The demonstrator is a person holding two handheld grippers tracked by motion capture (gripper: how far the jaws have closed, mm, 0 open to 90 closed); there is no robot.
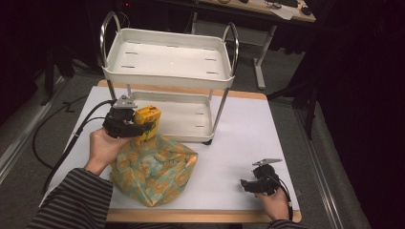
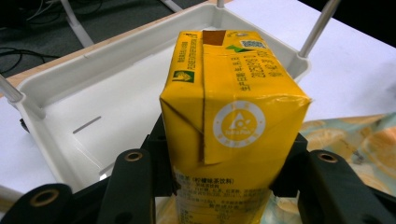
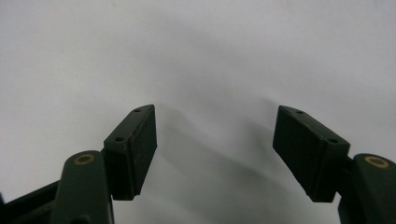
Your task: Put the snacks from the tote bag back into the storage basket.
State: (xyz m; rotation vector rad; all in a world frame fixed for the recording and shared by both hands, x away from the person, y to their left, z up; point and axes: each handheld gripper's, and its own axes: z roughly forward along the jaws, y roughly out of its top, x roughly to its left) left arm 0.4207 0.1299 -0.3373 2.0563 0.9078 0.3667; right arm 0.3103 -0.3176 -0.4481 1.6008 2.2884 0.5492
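- The yellow drink carton (image 2: 233, 126) is a glossy, printed paper box, a tall rectangular block with folded, glued end flaps and a round white logo on the end facing the left gripper view.
- The left gripper (image 1: 125, 123) is clamped on the carton, its black jaws pressing the two opposite sides.
- Held in the air, the carton sits just above the patterned bag (image 1: 155, 169), at the front edge of the cart's lower tray (image 1: 184, 114).
- Its long axis runs away from the hand, tilted towards the cart (image 1: 167, 59).
- The bag is crinkled teal-and-orange fabric or paper, lumpy and closed; what is inside I cannot tell.
- The cart is smooth white plastic with chrome posts; both trays are shallow with rounded rims.
- The right gripper (image 3: 215, 149) has its jaws apart over the white tabletop (image 1: 248, 138), gripping nothing.
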